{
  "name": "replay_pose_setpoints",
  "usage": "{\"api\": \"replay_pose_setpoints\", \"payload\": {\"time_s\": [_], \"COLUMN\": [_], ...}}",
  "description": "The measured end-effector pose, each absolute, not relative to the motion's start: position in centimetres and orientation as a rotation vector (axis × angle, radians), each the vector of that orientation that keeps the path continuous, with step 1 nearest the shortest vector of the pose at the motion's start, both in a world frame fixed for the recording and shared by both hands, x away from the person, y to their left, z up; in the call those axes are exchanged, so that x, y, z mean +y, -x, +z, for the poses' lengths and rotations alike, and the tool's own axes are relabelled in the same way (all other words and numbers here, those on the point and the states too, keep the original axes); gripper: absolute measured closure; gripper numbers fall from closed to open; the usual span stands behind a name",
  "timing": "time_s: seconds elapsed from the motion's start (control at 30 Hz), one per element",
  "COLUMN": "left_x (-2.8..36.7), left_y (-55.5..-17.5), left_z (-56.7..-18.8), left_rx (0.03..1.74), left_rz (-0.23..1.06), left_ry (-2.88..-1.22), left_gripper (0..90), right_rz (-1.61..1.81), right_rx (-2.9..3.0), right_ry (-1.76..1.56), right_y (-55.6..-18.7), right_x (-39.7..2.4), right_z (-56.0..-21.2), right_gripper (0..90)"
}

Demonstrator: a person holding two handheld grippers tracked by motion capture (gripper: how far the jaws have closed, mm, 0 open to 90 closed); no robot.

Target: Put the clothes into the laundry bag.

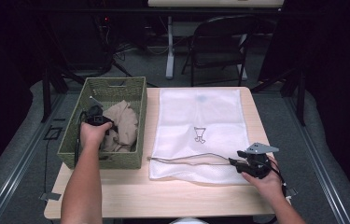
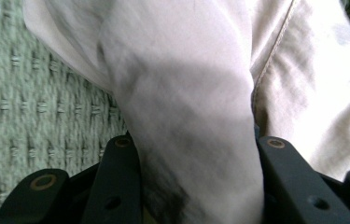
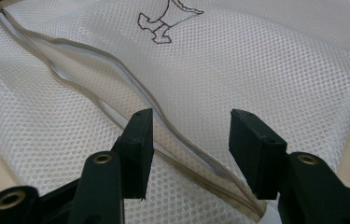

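Wooden table (image 1: 130, 186): mesh bag (image 1: 200, 135), unlabelled boot drawing (image 1: 200, 134).

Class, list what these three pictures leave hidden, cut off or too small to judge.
- Beige garment: its type is hidden, bunched in the basket; left gripper view crops it.
- Mesh bag contents: hidden by its weave.
- Zipper pull: hidden.
- Bag drawing: too small in high view.

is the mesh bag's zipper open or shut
Open: on the mesh bag, the zipper has its two grey edges parted along the near side.
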State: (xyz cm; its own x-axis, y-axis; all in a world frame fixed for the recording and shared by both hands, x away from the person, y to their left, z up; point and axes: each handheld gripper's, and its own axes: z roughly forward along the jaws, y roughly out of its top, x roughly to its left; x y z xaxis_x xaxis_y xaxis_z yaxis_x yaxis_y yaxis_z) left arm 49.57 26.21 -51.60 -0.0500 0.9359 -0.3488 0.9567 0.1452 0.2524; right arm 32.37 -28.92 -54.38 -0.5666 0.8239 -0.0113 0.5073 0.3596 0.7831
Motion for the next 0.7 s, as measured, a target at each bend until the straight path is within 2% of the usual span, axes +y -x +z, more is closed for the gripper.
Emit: {"api": "replay_pose_setpoints", "payload": {"time_s": [0.33, 0.7], "left_x": [27.3, 27.8], "left_y": [-49.3, -49.0], "left_z": [-49.8, -48.4], "left_rx": [1.995, 1.976], "left_rz": [0.012, 0.037], "left_ry": [-1.764, -1.728], "left_gripper": [67.4, 68.0], "right_rz": [1.067, 1.062], "right_rx": [2.223, 2.224], "right_ry": [-1.164, -1.162], "right_y": [-32.4, -32.4], "right_x": [-28.9, -28.9], "right_z": [-54.4, -54.4], "right_gripper": [50.1, 50.1]}}
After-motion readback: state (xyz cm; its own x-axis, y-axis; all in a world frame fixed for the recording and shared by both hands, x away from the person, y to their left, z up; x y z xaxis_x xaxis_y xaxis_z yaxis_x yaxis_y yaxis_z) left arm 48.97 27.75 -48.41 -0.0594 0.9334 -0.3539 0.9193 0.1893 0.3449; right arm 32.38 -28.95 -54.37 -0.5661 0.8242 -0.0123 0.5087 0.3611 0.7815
